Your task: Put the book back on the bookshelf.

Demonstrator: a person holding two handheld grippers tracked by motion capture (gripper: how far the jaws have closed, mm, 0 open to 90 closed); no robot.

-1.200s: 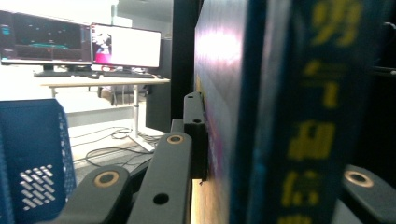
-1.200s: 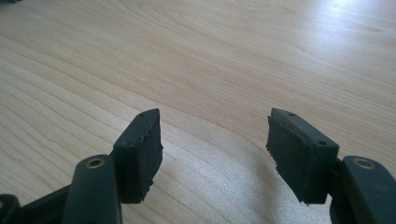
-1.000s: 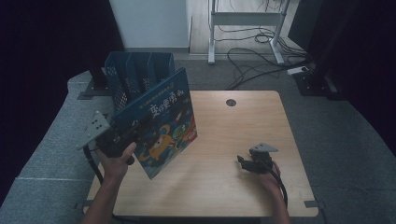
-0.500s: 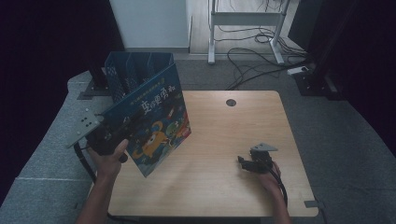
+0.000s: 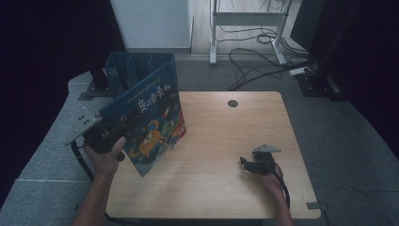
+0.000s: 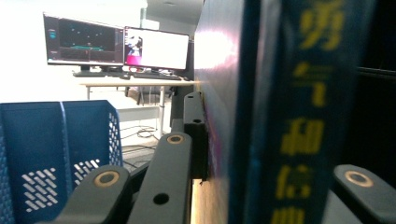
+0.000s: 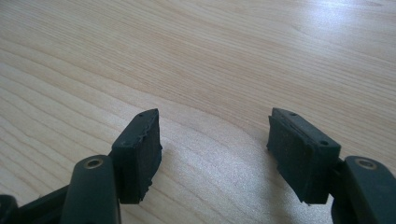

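Your left tongs (image 5: 110, 134) clamp the picture book (image 5: 148, 122) upright — spine angled toward the blue file rack (image 5: 136, 68), likely for slotting. Right tongs (image 7: 215, 149) rest apart — empty — on the worktop (image 5: 221, 188).

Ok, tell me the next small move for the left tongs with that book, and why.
Probably carry the book back toward the blue file rack and line it over a slot. The left tongs clamp it near the spine, lifted and tilted, just in front of the rack; the right tongs rest open.
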